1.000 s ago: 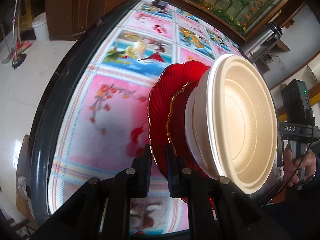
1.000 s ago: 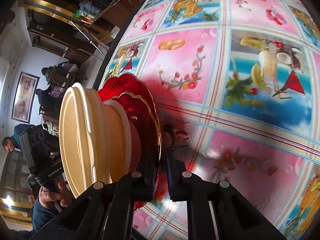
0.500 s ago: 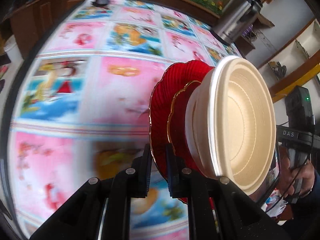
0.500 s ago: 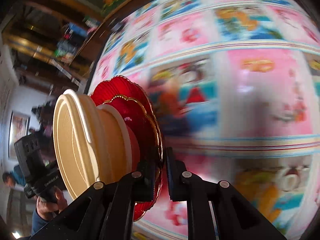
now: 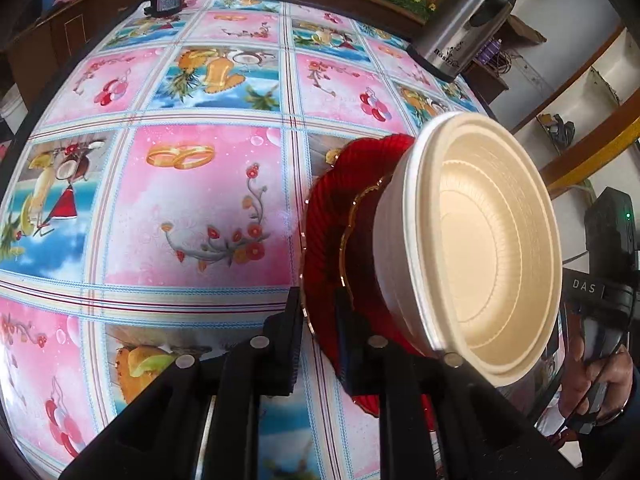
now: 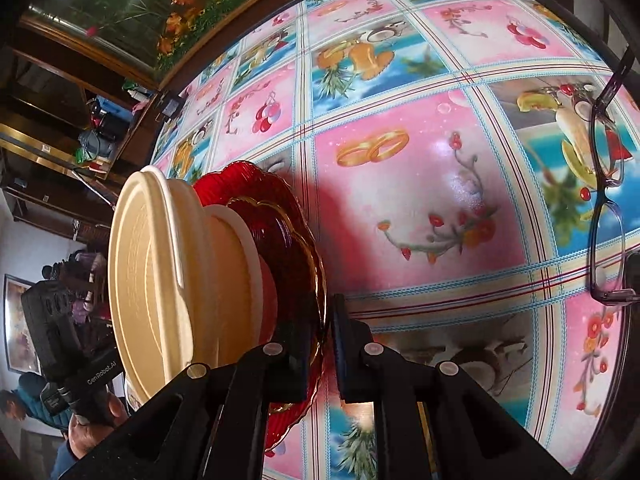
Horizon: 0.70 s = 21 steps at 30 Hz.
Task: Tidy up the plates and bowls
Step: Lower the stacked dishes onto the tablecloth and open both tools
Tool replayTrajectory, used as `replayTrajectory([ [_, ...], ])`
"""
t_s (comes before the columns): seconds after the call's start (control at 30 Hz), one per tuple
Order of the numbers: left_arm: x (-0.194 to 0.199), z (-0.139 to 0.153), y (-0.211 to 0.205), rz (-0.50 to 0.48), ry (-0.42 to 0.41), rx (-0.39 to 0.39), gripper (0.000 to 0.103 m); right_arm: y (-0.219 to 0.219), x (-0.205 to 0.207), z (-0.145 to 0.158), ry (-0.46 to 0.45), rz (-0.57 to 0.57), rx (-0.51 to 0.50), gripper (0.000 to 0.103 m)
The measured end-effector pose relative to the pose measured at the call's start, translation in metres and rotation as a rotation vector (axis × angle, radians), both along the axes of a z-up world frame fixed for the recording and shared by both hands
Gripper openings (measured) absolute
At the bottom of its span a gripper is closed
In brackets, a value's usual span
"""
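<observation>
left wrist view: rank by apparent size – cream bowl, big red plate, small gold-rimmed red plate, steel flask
1. cream bowl, though it is nearest the lens
2. big red plate, partly hidden behind the bowl
3/4. small gold-rimmed red plate and steel flask: unsure; the plate is mostly hidden, the flask is far away

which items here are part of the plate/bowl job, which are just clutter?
Job: big red plate, small red plate, cream bowls, left gripper, right gripper.

Clutter: steel flask, eyeglasses, small black box.
</observation>
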<state>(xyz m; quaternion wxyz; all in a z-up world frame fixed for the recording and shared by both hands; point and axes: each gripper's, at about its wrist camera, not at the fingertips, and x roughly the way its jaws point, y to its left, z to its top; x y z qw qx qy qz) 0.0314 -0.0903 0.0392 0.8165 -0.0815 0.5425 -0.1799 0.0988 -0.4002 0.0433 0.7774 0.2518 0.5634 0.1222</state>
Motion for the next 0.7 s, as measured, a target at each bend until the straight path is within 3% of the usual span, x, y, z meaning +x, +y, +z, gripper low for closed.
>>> replayTrajectory([
  [0.03,-0.001,0.002,0.002,0.003,-0.003,-0.010,0.024,0.000,-0.001,0.000,0.001,-0.002,-0.002,0.013],
  [0.07,-0.001,0.003,0.004,0.005,-0.008,-0.022,0.037,0.000,-0.001,0.001,0.000,-0.003,-0.005,0.013],
  [0.1,-0.002,0.006,0.006,0.011,-0.019,-0.025,0.045,0.001,-0.002,0.002,-0.003,-0.001,-0.008,0.013],
  [0.57,-0.039,0.019,0.030,0.035,-0.049,-0.035,0.056,-0.009,-0.031,0.038,-0.075,-0.037,-0.066,0.013],
  [0.7,-0.055,0.025,0.034,0.051,-0.078,-0.024,0.063,-0.007,-0.043,0.045,-0.089,-0.047,-0.081,0.022],
])
